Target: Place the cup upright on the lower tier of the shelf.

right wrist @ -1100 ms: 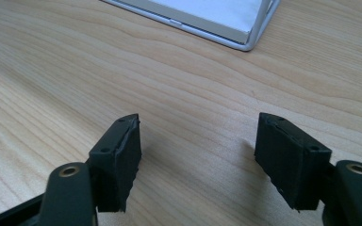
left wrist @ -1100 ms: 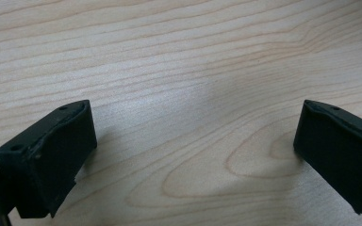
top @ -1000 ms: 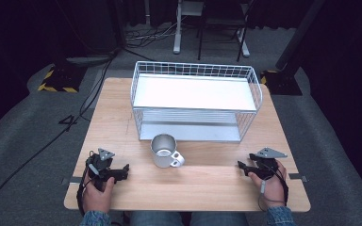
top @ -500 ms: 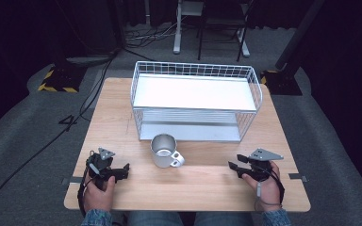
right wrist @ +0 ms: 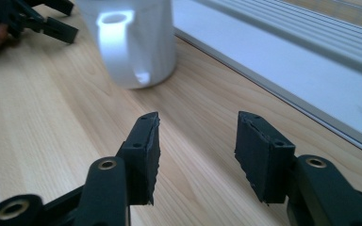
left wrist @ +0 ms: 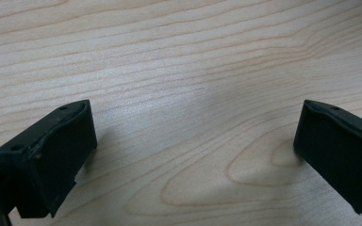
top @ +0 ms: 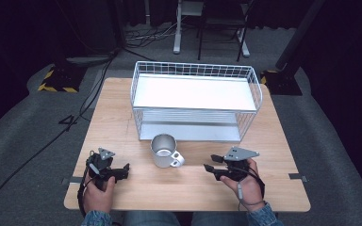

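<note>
One mug [top: 165,150], one wire rack [top: 195,101], apparently two tongs.

I'm working in a lab or studio: black curtains [top: 23,33], grey carpet [top: 23,141], cables [top: 42,141] and hazard-taped stand bases [top: 56,81] well beyond my jaws, around the wooden surface [top: 118,117].

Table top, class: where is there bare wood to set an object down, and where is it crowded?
Bare wood lies left of the wire rack out to the table edge, and along the near edge between the left gripper and right gripper. It is crowded at the middle, where the mug stands close before the rack.
</note>
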`<state>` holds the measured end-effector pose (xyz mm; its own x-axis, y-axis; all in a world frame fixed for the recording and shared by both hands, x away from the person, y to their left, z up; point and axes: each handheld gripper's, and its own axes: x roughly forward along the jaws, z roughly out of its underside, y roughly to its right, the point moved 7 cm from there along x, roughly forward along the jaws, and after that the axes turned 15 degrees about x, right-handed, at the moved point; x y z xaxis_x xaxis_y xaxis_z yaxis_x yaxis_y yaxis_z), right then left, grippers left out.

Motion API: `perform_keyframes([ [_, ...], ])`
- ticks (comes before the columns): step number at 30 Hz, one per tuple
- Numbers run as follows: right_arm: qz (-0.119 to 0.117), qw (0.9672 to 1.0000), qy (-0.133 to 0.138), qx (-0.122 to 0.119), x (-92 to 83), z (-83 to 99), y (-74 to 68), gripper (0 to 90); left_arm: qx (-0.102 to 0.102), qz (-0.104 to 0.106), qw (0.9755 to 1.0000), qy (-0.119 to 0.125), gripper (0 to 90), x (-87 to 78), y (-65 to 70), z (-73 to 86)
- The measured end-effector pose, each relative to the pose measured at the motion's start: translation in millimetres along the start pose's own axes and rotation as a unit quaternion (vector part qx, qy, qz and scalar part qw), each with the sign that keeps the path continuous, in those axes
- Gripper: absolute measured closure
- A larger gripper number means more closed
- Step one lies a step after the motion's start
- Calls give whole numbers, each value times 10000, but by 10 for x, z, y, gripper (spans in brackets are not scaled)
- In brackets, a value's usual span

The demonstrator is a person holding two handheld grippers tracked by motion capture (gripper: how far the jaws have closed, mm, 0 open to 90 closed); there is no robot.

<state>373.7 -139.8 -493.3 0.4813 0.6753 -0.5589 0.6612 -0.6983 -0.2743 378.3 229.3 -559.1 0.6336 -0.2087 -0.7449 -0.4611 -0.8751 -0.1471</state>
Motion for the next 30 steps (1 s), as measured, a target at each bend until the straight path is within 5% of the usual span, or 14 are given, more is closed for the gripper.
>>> perform_keyframes([
  [15,-551,9977,-261,-311,409,-143,-470,467,7,10,10000,20,2,-5,21,3],
  [24,-692,9967,-348,-259,577,-177,-566,468,19,21,10000,13,2,1,21,-4],
  [30,-576,9973,-331,-301,671,-240,-537,567,5,16,10000,8,2,4,21,-8],
])
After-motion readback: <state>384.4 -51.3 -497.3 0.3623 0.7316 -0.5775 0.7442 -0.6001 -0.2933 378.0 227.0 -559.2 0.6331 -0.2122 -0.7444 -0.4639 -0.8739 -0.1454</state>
